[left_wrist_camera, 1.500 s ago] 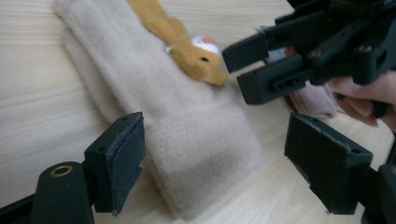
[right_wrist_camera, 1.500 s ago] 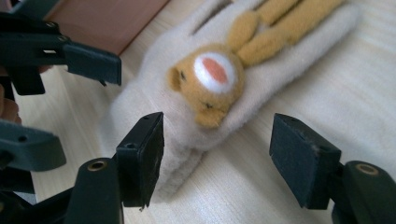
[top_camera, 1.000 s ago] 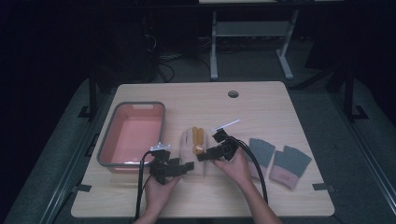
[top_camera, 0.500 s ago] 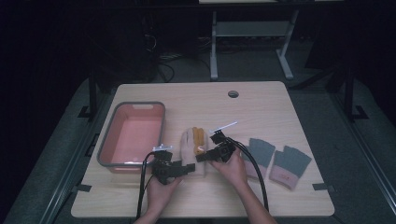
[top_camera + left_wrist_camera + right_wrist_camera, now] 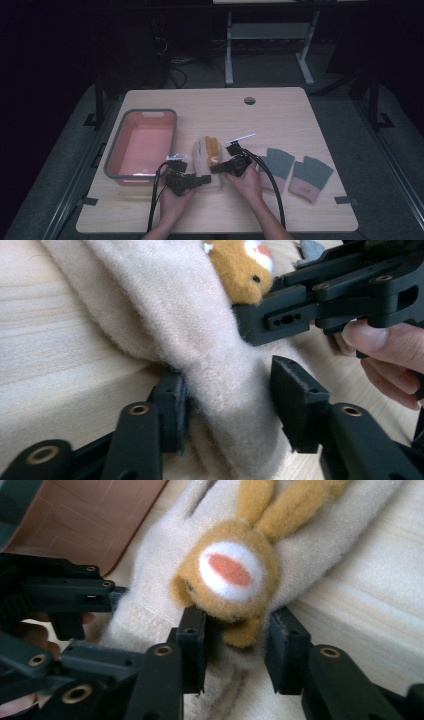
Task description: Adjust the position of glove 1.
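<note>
I have both grippers down on the cream glove (image 5: 202, 159), which lies flat on the table (image 5: 300, 115) just right of the pink tub (image 5: 141, 145) and well left of the two grey gloves (image 5: 295, 172). An orange plush animal face (image 5: 231, 575) with a white patch sits on the back of the cream glove, its two long ears pointing away along the glove's fingers. My left gripper (image 5: 227, 405) straddles the glove's cuff end: in the left gripper view the left pad (image 5: 175, 410) is against the fleece, while the right one stands a little clear of it, so the fingers are narrowed around the cuff and I would not call it a firm hold. They have just been closing, with the cuff between them. My right gripper (image 5: 235, 650) comes in from the other side, its fingers either side of the lower edge of the plush face; the left pad touches the orange fur, the right one sits just beside it, with a slim gap showing. These fingers too have just been closing, with the plush chin between them. In the high view both hands rest low on the table, the two grippers nearly tip to tip over the glove's wrist end.
</note>
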Demonstrator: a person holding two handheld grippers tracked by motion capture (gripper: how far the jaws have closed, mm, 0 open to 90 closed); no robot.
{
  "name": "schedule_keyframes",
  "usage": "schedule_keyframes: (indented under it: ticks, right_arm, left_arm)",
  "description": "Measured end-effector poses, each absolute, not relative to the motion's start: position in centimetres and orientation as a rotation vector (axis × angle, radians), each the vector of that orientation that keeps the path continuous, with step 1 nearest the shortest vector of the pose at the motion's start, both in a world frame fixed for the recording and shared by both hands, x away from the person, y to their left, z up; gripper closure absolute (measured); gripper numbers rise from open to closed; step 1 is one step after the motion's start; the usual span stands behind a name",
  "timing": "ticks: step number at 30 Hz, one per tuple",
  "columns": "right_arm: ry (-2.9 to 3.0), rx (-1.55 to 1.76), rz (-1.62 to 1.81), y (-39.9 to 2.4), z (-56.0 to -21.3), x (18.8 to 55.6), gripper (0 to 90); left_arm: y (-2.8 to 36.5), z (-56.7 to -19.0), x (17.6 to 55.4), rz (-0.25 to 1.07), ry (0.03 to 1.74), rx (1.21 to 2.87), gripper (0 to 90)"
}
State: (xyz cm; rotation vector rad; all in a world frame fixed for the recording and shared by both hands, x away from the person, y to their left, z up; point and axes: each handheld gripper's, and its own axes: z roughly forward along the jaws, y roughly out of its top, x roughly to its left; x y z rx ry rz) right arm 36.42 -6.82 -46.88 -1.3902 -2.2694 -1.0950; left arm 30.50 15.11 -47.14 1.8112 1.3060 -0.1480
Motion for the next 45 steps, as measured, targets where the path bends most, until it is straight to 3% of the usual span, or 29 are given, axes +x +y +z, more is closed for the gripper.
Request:
schedule_keyframes:
  ticks: [12,24,26,29,33,40,45]
  right_arm:
    - [-2.272,-1.370,-1.096,-7.2,-46.5,36.2,79.1]
    - [-2.273,-1.368,-1.086,-7.7,-46.1,36.1,81.9]
    - [-2.274,-1.375,-1.094,-7.8,-46.1,36.1,78.5]
    - [-2.252,-1.426,-1.082,-8.0,-46.3,36.3,63.1]
    - [-2.183,-1.461,-1.047,-8.4,-46.6,36.7,58.1]
    - [-2.178,-1.458,-1.042,-7.9,-46.9,36.7,67.9]
    - [-2.178,-1.412,-1.079,-8.0,-46.9,36.6,80.4]
  left_arm:
    - [15.3,-47.4,31.0,-0.206,1.282,1.785,65.9]
    - [15.1,-47.3,31.1,-0.215,1.263,1.805,67.5]
    - [15.2,-47.3,31.2,-0.224,1.262,1.808,67.5]
    - [15.2,-47.4,31.3,-0.225,1.265,1.807,67.5]
    - [15.3,-47.4,31.3,-0.223,1.256,1.820,67.2]
    - [15.3,-47.6,31.6,-0.248,1.263,1.812,66.9]
    - [15.4,-47.6,31.6,-0.263,1.268,1.788,67.9]
